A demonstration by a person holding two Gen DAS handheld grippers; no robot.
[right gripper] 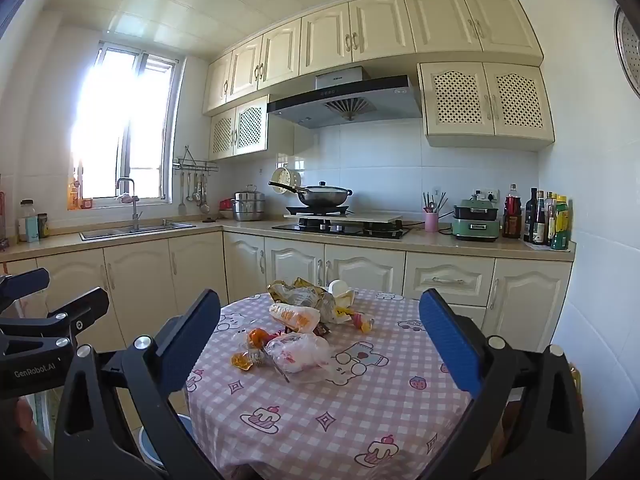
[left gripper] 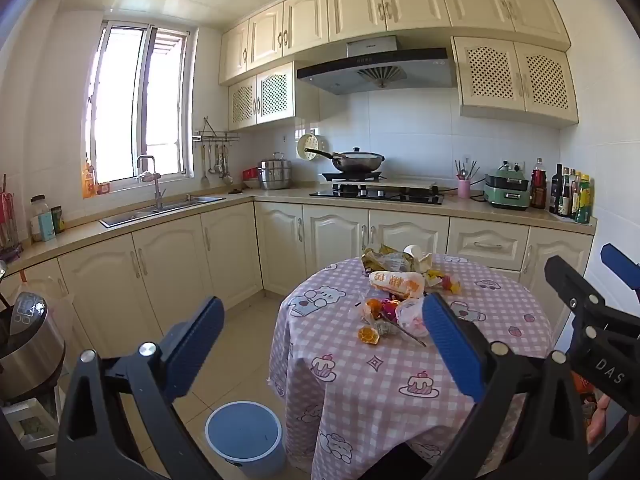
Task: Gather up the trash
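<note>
Both grippers, left gripper [left gripper: 322, 344] and right gripper [right gripper: 320, 338], hover jaws spread wide and empty short of the round table [right gripper: 360, 420], seemingly lining up a first pick. A blue bin [left gripper: 244, 436] waits on the floor beside the table. The trash pile [right gripper: 296, 328] stretches away toward the stove [right gripper: 344, 228].

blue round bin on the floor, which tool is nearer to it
Left. The left tool hovers almost above the blue round bin; the right tool sits farther off, over the table.
</note>
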